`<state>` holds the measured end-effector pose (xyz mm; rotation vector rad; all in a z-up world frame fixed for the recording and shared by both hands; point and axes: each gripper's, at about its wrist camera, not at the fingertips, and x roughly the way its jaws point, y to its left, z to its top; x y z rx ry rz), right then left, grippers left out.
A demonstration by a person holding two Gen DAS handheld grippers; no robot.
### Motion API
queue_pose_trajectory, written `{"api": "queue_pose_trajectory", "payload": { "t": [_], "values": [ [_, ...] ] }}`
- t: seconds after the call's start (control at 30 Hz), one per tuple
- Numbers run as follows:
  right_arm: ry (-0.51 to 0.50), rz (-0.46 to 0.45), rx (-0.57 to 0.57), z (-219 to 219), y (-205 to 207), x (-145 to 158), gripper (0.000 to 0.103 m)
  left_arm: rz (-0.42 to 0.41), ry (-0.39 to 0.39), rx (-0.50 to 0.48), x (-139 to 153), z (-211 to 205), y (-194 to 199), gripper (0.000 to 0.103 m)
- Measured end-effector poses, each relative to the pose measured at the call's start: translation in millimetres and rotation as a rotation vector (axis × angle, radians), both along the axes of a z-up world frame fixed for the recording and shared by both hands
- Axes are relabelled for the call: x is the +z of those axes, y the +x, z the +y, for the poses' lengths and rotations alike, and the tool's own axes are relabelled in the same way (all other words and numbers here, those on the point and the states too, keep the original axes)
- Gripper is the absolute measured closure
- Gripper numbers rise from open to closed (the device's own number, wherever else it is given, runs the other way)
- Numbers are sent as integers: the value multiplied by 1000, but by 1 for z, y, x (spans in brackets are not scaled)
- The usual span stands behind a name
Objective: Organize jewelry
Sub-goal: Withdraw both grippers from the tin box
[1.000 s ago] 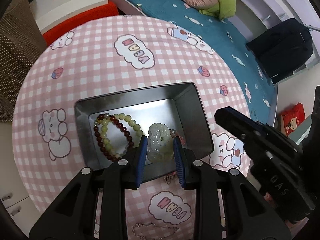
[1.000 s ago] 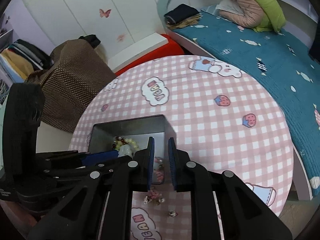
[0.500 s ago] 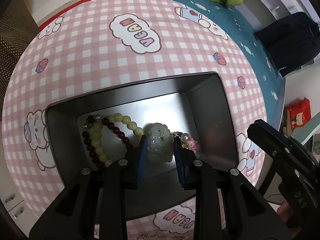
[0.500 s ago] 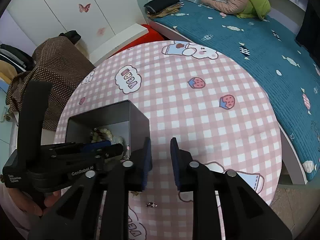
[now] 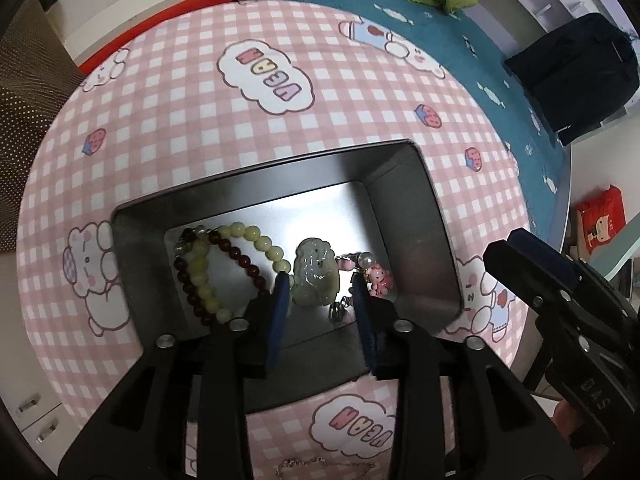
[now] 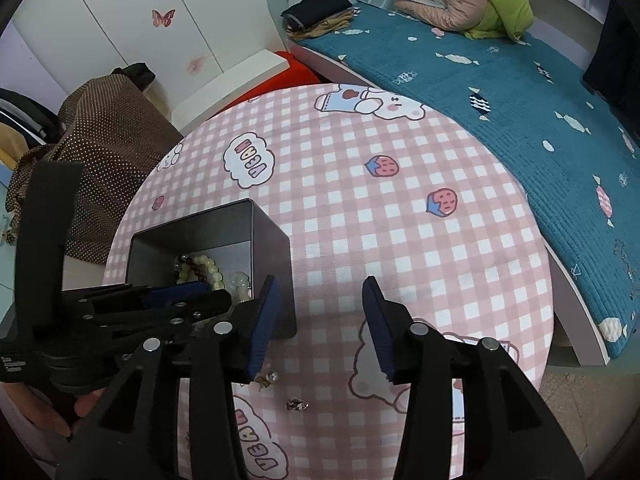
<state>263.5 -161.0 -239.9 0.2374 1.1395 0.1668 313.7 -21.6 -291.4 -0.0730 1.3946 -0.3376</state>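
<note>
The left gripper (image 5: pixel 320 296), jaws opening, is hanging over the jade pendant (image 5: pixel 316 272) lying between them in the metal tin (image 5: pixel 412 216), while the right gripper (image 6: pixel 320 312), jaws parting on nothing, is hovering over the counter (image 6: pixel 400 240).

tin (image 5: pixel 404 216) on table (image 5: pixel 360 92) ctr | in tin: bracelets (image 5: pixel 208 268) 9 o'clock side, pendant (image 5: pixel 316 272) mid, charm (image 5: pixel 378 274) 3 o'clock | earrings (image 6: pixel 297 404) on table, 6 o'clock of tin

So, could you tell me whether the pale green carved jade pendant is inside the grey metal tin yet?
Inside: the jade pendant lies on the tin's floor beside the beaded bracelets.
</note>
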Motion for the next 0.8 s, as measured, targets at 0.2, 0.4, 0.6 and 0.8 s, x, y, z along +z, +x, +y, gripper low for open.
{"api": "queue_pose_trajectory", "payload": {
  "t": [0.2, 0.4, 0.6, 0.8],
  "values": [
    [-18, -24, -5, 1, -10, 9, 53, -65, -4, 14, 25, 9, -15, 50],
    [-39, -33, -21, 3, -28, 13, 40, -120, -13, 25, 47, 18, -37, 40],
    [-48, -22, -49, 2, -51, 12, 28, -151, -9, 17, 62, 25, -71, 34],
    [-71, 7, -56, 3, -72, 7, 27, -134, -10, 14, 64, 36, -98, 28]
  ]
}}
